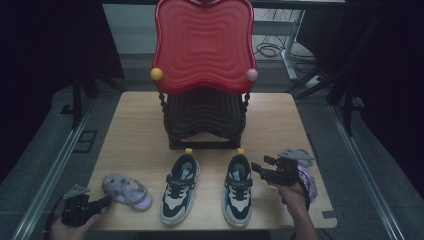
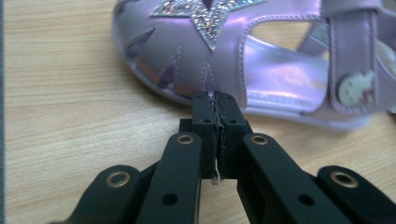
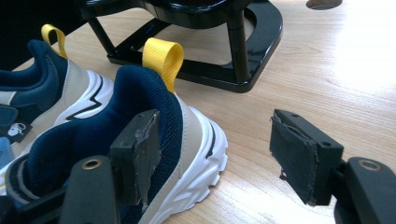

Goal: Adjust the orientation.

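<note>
While both sneakers already sit side by side at lower centre of the high view, toes toward the bottom edge, the shoe rack (image 1: 202,125) behind them looks empty on its dark lower shelf and bare on its red top tray (image 1: 202,45), so I judge the putting-away has barely started.

Right gripper (image 1: 264,169) hovers just beside the heel of the right sneaker (image 1: 237,190), jaws spread wide. In the right gripper view one pad (image 3: 140,154) is inside or against the navy collar of the sneaker (image 3: 154,149) and the other pad (image 3: 299,163) is well clear over bare table (image 3: 289,70), so nothing is gripped yet.

Left gripper (image 1: 102,202) at lower left has its jaws pressed together; in the left gripper view its tip (image 2: 215,109) touches the sole edge of the purple sandal (image 2: 261,70). Whether it pinches the rim or just nudges it, can't tell. The sandal (image 1: 127,192) lies flat on the table, left of the left sneaker (image 1: 180,190).

Second purple shoe (image 1: 305,177) is partly hidden behind the right hand, lower right.

Left to do, by my read: grip the sneaker, lift it to the rack, then the rest.
</note>
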`<action>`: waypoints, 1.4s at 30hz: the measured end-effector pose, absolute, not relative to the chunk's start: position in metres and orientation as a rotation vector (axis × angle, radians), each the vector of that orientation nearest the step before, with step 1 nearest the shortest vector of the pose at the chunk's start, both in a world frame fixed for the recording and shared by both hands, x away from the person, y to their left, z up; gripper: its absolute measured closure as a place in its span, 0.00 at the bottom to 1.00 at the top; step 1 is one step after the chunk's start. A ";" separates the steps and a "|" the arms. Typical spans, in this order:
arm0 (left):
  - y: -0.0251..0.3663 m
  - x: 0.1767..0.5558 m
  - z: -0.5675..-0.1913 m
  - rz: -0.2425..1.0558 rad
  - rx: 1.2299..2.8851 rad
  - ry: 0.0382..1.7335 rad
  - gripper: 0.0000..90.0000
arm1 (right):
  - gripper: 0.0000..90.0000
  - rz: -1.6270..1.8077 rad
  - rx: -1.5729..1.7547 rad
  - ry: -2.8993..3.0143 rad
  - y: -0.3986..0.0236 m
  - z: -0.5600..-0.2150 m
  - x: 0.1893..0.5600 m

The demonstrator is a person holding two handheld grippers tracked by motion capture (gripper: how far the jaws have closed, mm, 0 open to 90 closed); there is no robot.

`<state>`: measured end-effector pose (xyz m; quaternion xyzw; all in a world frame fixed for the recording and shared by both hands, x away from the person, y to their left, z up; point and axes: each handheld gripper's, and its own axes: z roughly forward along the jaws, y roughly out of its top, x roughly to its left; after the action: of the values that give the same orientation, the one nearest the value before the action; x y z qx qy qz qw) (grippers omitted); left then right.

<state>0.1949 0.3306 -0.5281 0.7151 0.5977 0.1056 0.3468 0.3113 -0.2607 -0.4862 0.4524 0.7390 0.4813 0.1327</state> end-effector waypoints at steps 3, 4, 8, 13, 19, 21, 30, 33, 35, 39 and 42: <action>0.332 0.196 -0.529 0.274 1.855 1.556 0.98 | 0.37 1.404 1.312 2.145 -0.261 -0.486 0.311; 0.333 0.197 -0.529 0.273 1.854 1.557 0.98 | 0.37 1.404 1.312 2.145 -0.261 -0.486 0.311; 0.336 0.197 -0.529 0.273 1.847 1.562 0.98 | 0.37 1.403 1.320 2.143 -0.261 -0.487 0.311; 0.343 0.196 -0.527 0.291 1.819 1.581 0.98 | 0.37 1.402 1.321 2.140 -0.261 -0.487 0.311; 0.347 0.202 -0.529 0.299 1.827 1.598 0.98 | 0.37 1.392 1.324 2.142 -0.261 -0.488 0.312; 0.346 0.206 -0.528 0.299 1.832 1.599 0.98 | 0.37 1.389 1.324 2.145 -0.260 -0.488 0.312; 0.348 0.221 -0.524 0.275 1.850 1.587 0.99 | 0.37 1.387 1.326 2.142 -0.262 -0.488 0.312; 0.350 0.226 -0.525 0.256 1.847 1.588 0.99 | 0.37 1.387 1.326 2.144 -0.261 -0.488 0.311; 0.350 0.228 -0.525 0.253 1.848 1.589 0.99 | 0.37 1.388 1.327 2.144 -0.261 -0.488 0.311; 0.351 0.235 -0.526 0.242 1.855 1.583 0.99 | 0.37 1.385 1.327 2.147 -0.261 -0.489 0.311; 0.351 0.243 -0.524 0.227 1.861 1.579 0.99 | 0.37 1.384 1.329 2.145 -0.261 -0.489 0.311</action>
<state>0.2432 0.3512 -0.5243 0.7144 0.6063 0.0871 0.3383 0.3112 -0.2609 -0.4888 0.4576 0.7389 0.4769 0.1314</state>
